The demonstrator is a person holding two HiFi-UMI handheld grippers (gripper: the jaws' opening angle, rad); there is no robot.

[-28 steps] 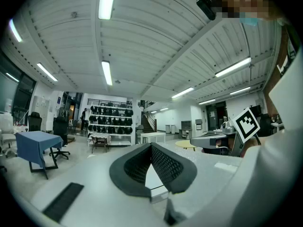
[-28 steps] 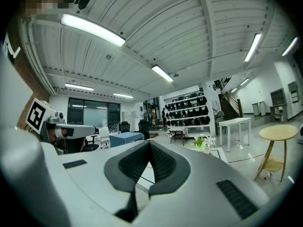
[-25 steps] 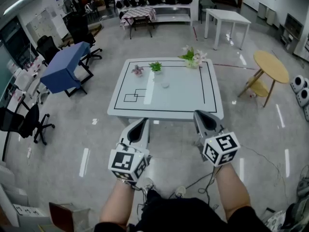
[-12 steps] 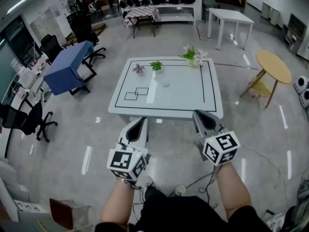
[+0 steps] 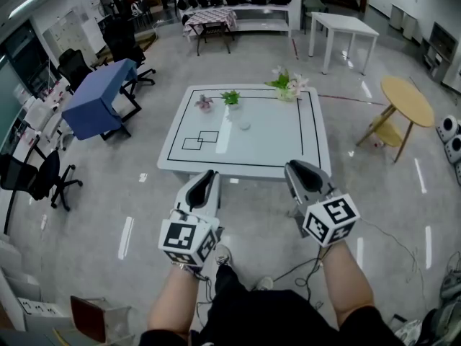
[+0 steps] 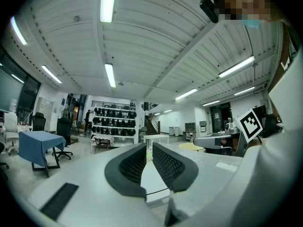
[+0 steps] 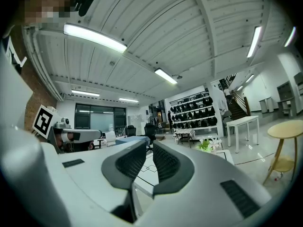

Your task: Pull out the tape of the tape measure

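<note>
A small pale round object (image 5: 245,126), possibly the tape measure, lies on the white table (image 5: 288,150) between the potted plants. Both grippers hang over the floor in front of the table's near edge, pointing level at it. My left gripper (image 5: 205,177) holds nothing, and in the left gripper view its jaws (image 6: 147,148) stand together with only a thin slit. My right gripper (image 5: 299,170) is also empty. Its jaws (image 7: 149,148) have just been opening, leaving a narrow gap through which the table shows.
On the table's far edge stand a white-flowered plant (image 5: 289,85), a green one (image 5: 231,98) and a pink one (image 5: 204,104). A blue-covered table (image 5: 97,96) and office chairs stand to the left, a round wooden table (image 5: 407,99) to the right. Cables (image 5: 302,265) lie on the floor.
Both grippers stay almost where they were. The right gripper's jaws look slightly further apart. The view has shifted a little.
</note>
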